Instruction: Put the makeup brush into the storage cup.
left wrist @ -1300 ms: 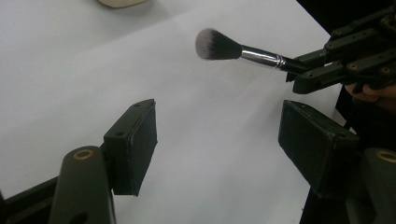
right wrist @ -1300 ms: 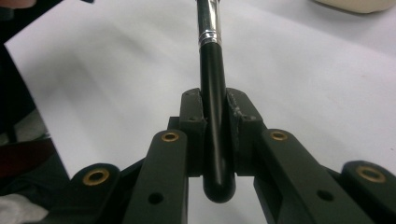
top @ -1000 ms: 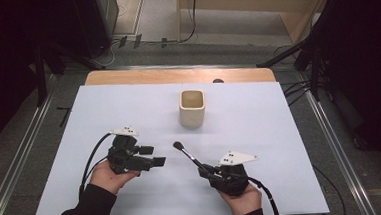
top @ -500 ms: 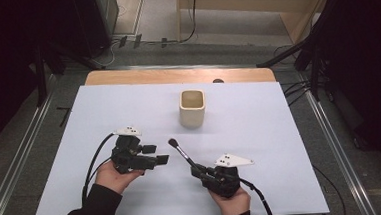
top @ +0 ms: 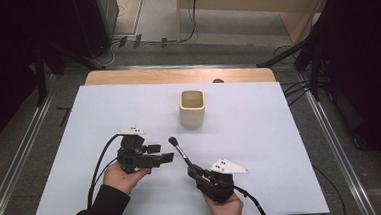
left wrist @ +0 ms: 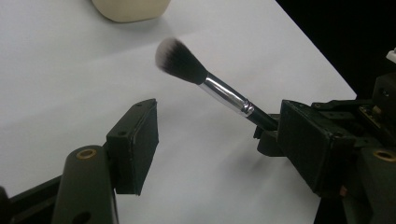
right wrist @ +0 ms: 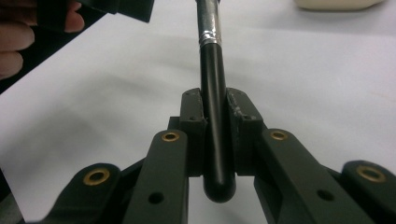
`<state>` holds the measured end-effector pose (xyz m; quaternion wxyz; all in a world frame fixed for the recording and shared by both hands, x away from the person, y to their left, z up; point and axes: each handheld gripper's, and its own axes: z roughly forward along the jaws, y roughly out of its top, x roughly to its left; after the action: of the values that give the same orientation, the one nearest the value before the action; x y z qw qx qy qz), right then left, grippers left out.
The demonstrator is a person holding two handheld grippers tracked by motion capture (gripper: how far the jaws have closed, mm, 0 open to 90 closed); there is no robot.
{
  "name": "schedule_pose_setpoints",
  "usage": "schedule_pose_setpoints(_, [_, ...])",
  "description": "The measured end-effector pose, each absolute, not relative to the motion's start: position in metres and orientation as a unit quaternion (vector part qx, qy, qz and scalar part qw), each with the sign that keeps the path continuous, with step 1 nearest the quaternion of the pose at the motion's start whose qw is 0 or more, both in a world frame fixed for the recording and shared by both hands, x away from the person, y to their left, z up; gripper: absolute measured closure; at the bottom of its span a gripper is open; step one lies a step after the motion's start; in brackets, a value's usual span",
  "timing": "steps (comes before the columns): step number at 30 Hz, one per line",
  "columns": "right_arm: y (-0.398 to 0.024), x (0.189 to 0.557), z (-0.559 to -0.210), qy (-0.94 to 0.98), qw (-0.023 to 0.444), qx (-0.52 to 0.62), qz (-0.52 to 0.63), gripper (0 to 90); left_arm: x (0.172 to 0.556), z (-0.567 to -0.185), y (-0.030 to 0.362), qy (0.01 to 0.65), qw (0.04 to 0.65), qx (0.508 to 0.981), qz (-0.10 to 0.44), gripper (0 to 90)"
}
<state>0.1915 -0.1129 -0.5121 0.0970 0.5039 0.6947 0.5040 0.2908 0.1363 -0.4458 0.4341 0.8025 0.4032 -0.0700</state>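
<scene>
A makeup brush (top: 181, 154) with a dark, white-tipped head, a silver ferrule and a black handle is held up off the white table sheet. My right gripper (top: 198, 172) is shut on the handle near its end, which pokes out behind the jaws in the right gripper view. There the brush (right wrist: 212, 60) runs up between the right gripper's (right wrist: 215, 100) fingers. My left gripper (top: 167, 155) stands open just left of the brush. In the left gripper view the brush (left wrist: 187, 65) slants across ahead of the left gripper's (left wrist: 224, 147) spread jaws. A cream cup (top: 192, 107) stands upright farther back.
The white sheet (top: 281, 147) covers most of the table, with a wooden strip (top: 141, 78) along the far edge. Metal rails run down both sides. Cables trail from each gripper toward the person. The cup's base (left wrist: 130, 9) shows at the top of the left gripper view.
My right gripper has carried the brush left and a little nearer the person, closing on the left gripper. The left gripper has barely shifted and stays open.
</scene>
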Motion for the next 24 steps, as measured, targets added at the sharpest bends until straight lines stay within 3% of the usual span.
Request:
schedule_pose_setpoints(6, [-0.11,0.193,-0.511,0.684,0.103,0.509,0.512,79.5,0.292,-0.447,0.137,0.416,0.451,0.784,-0.091,29.8])
schedule_pose_setpoints(24, [-0.104,0.192,-0.508,0.668,0.116,0.514,0.526,79.5,0.292,-0.45,0.122,0.452,0.468,0.755,-0.085,30.3])
